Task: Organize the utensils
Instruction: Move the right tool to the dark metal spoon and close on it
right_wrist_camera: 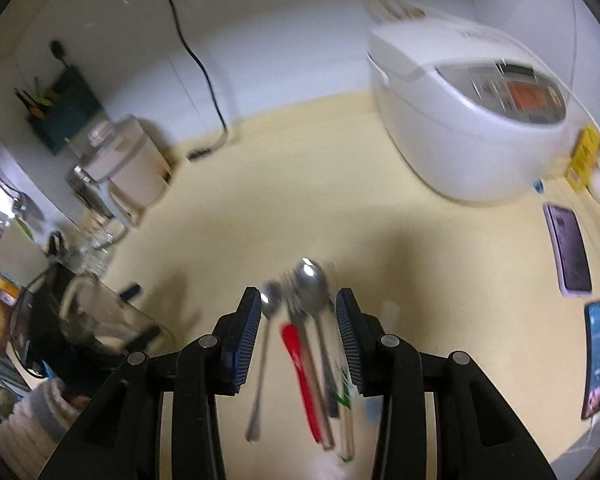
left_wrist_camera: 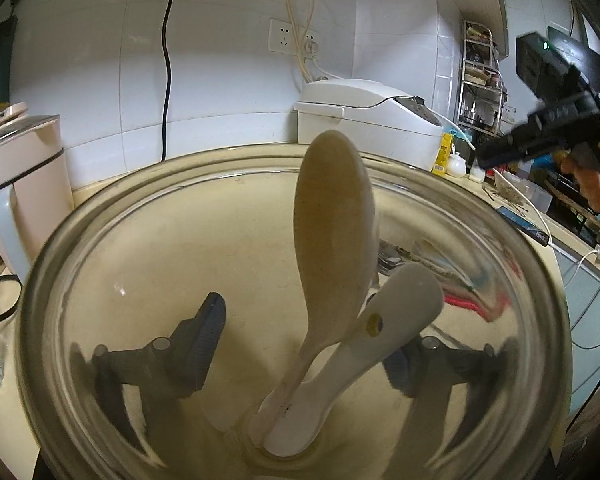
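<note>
Home kitchen: tiled wall (left_wrist_camera: 228, 92), rice cooker (left_wrist_camera: 368, 120), cream countertop (right_wrist_camera: 300, 208).

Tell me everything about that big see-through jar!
The glass jar is wide, round and clear, its rim tipped toward the camera. The left tongs grip it from outside; their blue pads show through the glass. Two pale rice paddles stand inside, handles down, crossing each other. It is over the cream counter.

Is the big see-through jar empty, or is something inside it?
Not empty. Two rice paddles stand inside the glass jar: a tan paddle and a white paddle, handles down at the bottom.
</note>
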`<state>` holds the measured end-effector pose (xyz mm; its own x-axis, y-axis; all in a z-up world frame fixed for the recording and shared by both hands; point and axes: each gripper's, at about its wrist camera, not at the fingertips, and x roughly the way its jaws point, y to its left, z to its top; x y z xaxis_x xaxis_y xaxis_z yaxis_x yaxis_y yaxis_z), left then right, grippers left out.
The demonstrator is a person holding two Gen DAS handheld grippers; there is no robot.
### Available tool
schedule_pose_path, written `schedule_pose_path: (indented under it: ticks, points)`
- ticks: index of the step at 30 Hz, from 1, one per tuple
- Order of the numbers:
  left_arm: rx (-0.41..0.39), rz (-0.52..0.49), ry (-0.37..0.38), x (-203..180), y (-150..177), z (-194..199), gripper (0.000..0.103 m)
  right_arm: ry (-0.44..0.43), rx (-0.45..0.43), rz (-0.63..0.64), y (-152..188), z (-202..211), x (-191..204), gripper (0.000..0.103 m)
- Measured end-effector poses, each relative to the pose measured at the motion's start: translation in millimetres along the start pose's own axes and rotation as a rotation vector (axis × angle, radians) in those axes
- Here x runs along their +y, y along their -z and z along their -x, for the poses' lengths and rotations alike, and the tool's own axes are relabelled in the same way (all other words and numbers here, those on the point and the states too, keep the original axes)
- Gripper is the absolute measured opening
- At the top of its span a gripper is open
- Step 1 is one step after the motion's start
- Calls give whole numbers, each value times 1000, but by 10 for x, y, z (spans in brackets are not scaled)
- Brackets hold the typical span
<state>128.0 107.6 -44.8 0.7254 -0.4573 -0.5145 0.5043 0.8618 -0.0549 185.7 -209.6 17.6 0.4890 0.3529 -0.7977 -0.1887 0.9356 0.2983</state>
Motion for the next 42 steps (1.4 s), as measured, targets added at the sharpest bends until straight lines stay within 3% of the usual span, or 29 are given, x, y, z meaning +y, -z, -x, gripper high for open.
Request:
schedule_pose_path:
  ticks: [13,29,42]
  points:
    - [11,-12,-4,-1,-2,-6,79,30,141,11,94,-433,-112,39]
    - [12,-10,5,9,7,-4,79,-23,298,158,95,-1211,437,34]
    - [30,1,14,30,24,16,80,141,288,327,-9,-1700,885,34]
